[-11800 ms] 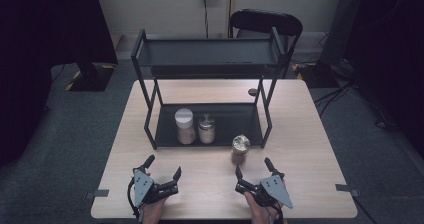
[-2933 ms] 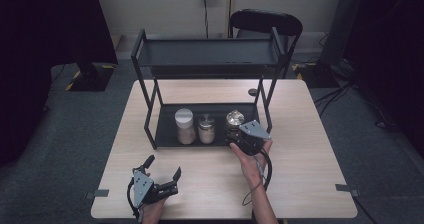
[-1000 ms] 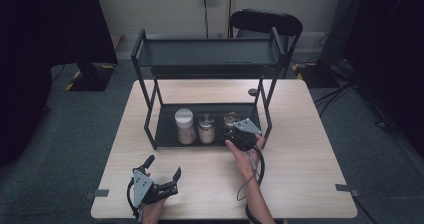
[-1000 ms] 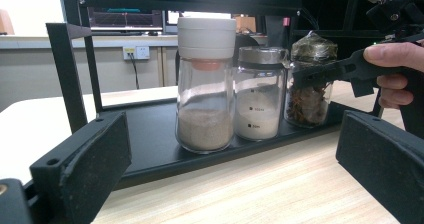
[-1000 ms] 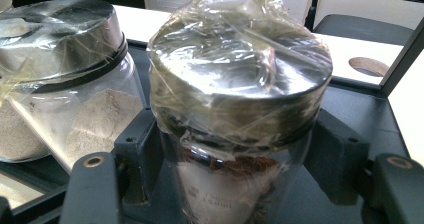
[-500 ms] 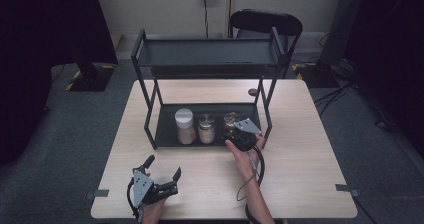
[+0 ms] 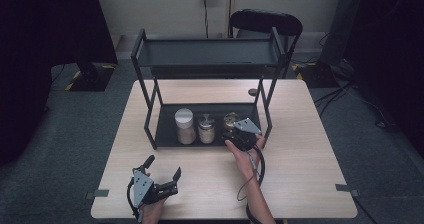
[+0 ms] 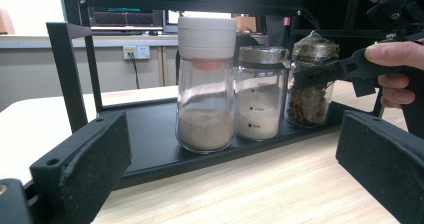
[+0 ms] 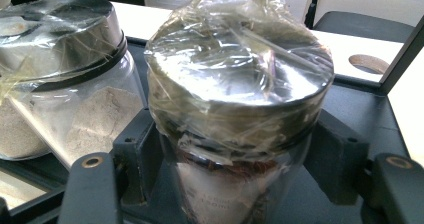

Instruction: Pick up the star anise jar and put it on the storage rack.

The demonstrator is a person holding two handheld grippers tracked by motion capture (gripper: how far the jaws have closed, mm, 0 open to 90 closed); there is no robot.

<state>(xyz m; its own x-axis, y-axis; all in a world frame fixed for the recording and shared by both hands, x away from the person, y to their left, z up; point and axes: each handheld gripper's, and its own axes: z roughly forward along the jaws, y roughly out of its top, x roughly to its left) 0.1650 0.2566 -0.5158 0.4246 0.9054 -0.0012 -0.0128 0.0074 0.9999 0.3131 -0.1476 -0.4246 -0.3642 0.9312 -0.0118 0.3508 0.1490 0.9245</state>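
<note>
The right gripper (image 7: pixel 235 133) pinches a jar (image 9: pixel 235 109) with its jaws, one on each side, just under the jar's lid. The jar has a shiny lid wrapped in clear film and brown bits inside. It stands on the bottom shelf of the black rack (image 7: pixel 165 134), at the right end of a row, just beside a silver-lid jar (image 7: pixel 206 129) and a white-lid jar (image 7: pixel 184 126). The left gripper (image 7: pixel 162 176) rests low on the tabletop (image 7: pixel 310 154), jaws spread wide and holding nothing.
</note>
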